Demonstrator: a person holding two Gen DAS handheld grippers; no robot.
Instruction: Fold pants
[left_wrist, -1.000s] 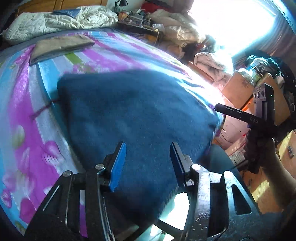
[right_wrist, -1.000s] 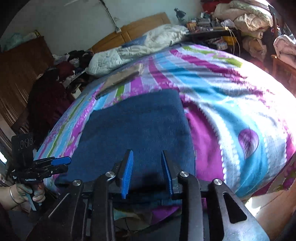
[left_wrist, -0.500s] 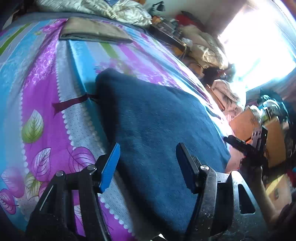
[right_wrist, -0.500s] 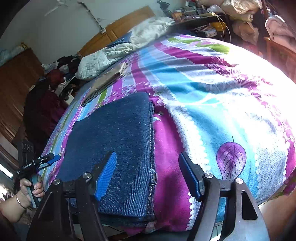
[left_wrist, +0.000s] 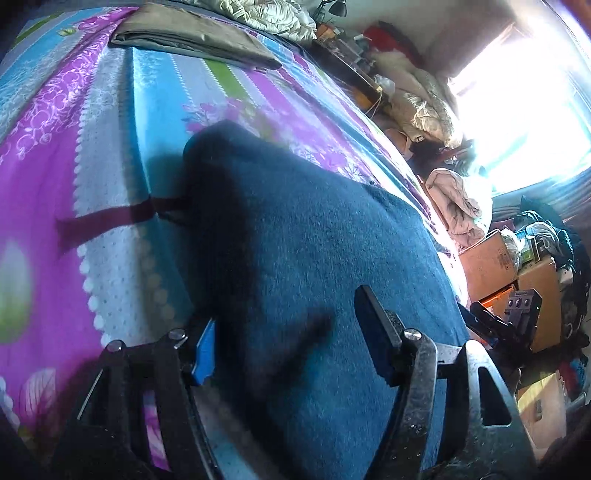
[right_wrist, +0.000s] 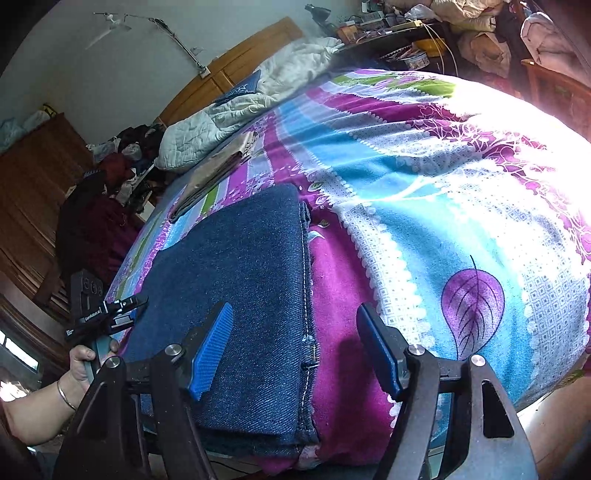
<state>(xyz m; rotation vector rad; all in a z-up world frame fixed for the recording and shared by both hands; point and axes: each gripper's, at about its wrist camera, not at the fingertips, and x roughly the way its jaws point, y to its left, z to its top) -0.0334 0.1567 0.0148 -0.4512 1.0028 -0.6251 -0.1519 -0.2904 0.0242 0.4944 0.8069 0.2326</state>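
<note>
Dark blue denim pants (right_wrist: 240, 295) lie folded in a thick rectangular stack near the bed's front edge; in the left wrist view the pants (left_wrist: 314, 258) fill the middle. My left gripper (left_wrist: 284, 332) is open, low over the stack's left side, nothing between its fingers. The right gripper (right_wrist: 295, 347) is open too, straddling the stitched right edge of the stack without gripping it. Each gripper shows in the other's view: the left gripper (right_wrist: 110, 314) in a hand at the left, the right gripper (left_wrist: 506, 325) at the right.
A bed sheet (right_wrist: 424, 192) with purple, blue and white patterns covers the bed. A folded tan garment (left_wrist: 195, 37) lies farther up the bed, with a white quilt (right_wrist: 258, 96) at the headboard. Cardboard boxes (left_wrist: 491, 258) and piled clothes stand beside the bed.
Both grippers went from narrow to wide open and dropped closer to the folded pants. The left view swung toward the stack's left edge, the right view toward its right seam.
</note>
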